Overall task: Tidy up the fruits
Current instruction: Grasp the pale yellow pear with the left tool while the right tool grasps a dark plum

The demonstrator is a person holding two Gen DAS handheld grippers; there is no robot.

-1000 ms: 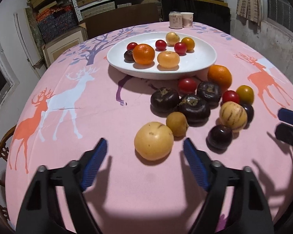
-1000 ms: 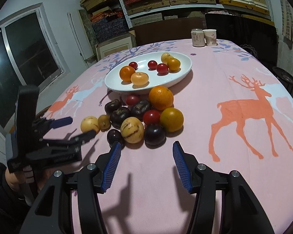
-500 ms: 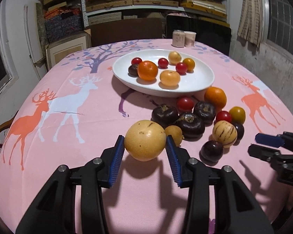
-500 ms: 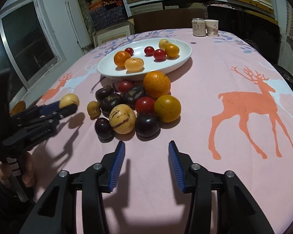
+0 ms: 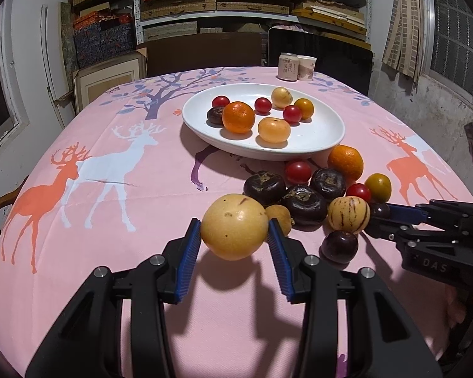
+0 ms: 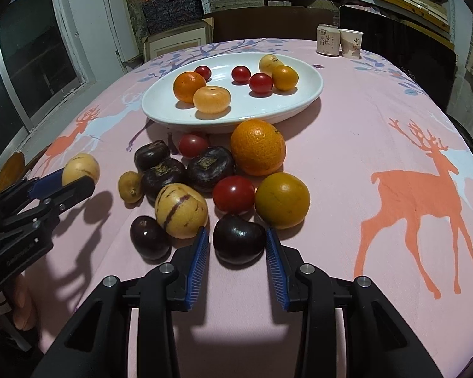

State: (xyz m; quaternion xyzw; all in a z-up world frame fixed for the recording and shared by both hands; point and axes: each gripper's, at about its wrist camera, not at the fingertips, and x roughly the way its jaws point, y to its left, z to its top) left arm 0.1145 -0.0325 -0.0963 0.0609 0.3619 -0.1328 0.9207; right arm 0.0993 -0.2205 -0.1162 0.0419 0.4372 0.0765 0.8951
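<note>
Left claw [image 5: 234, 239] clamped on round yellow speckled fruit [image 5: 234, 231], lifted; carry to white oval plate [image 5: 328, 135] at 12 o'clock. Right claw [image 6: 237, 247] apart, straddling dark purple plum [image 6: 239, 238]; close next.

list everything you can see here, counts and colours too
cloth: 1, pink with deer, over the table
plate: 1, white, mid cloth
can: 1, pale, far edge
paper cup: 1, white, beside the can
tomatoes: 5, red, three in plate, two in pile
oranges: 2, orange, one in plate, one in pile
flat dark fruits: 4, brown-purple, one in plate, three in pile
plums: 2, dark purple, pile's near side
striped fruit: 1, pale yellow, pile
amber fruits: 2, yellow-orange, one in plate, one in pile
pale fruit: 1, light orange, plate
small yellow fruits: 2, one in plate, one in pile
big yellow fruit: 1, held
left gripper: black and blue, jaws shut on big yellow fruit
right gripper: black and blue, jaws open around one plum
</note>
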